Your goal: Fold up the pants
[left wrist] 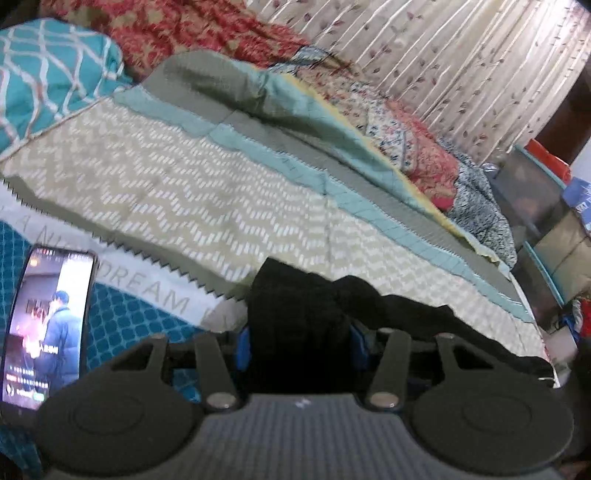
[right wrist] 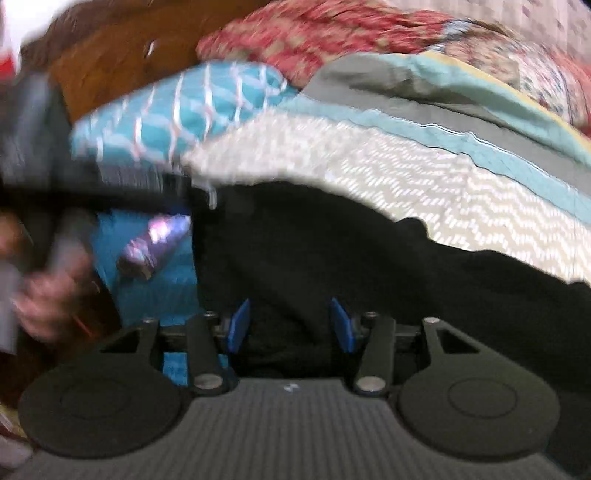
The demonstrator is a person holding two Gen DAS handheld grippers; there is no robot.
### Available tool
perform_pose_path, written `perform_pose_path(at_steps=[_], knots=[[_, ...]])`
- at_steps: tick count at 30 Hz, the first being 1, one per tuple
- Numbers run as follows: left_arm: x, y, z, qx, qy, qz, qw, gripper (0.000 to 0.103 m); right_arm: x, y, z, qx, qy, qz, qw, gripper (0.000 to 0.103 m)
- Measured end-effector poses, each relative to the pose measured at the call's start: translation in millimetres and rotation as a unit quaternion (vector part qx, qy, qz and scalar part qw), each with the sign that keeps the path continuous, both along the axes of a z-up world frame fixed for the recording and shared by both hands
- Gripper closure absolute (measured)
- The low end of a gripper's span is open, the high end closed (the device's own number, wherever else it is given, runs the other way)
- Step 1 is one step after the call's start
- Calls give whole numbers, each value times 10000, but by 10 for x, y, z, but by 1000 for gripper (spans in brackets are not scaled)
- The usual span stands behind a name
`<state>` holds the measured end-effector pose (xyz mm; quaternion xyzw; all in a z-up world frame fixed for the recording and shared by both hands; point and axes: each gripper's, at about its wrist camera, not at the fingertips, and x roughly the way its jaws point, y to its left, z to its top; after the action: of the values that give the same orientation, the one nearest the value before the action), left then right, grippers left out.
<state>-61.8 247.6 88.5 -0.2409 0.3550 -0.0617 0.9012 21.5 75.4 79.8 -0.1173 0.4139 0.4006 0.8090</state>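
Black pants [left wrist: 306, 314] lie on the bed's patterned cover [left wrist: 184, 192]. In the left wrist view a bunch of the black fabric fills the gap between my left gripper's blue pads [left wrist: 244, 349]; my left gripper [left wrist: 300, 347] is shut on it. In the right wrist view the pants [right wrist: 369, 266] spread across the middle and right. My right gripper [right wrist: 290, 325] has its blue pads [right wrist: 238, 325] apart, with black fabric lying between them. The view is blurred. The other gripper and the hand holding it [right wrist: 48, 295] show at the left.
A lit phone [left wrist: 48, 325] lies on the teal sheet at the left. A teal pillow [left wrist: 48, 70] and a red floral quilt [left wrist: 184, 29] are at the back. Curtains [left wrist: 461, 55] and shelves [left wrist: 546, 221] are at the right.
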Motion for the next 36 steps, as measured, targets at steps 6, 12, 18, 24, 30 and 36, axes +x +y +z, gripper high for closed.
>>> perform_pose_path(at_steps=[6, 12, 18, 24, 30, 36], knots=[[7, -124, 22, -154, -11, -177, 9997, 57, -182, -6, -23, -1128, -1970, -329, 9733, 90], [-51, -54, -151, -284, 136, -50, 9995, 56, -704, 11, -342, -1998, -3471, 552, 9146, 90], [-147, -16, -545, -150, 906, 101, 9957, 44, -1067, -27, -670, -2124, -2965, 1017, 9256, 87], [-311, 269, -142, -233, 296, 492, 9981, 25, -931, -202, -296, -1534, -2313, 657, 9585, 71], [205, 329, 113, 83, 103, 525, 9985, 8, -742, -686, 132, -196, -1267, -235, 9915, 71], [1016, -45, -277, 421, 676, -400, 9960, 5, -467, -911, 183, -164, -1187, -1320, 9840, 71]])
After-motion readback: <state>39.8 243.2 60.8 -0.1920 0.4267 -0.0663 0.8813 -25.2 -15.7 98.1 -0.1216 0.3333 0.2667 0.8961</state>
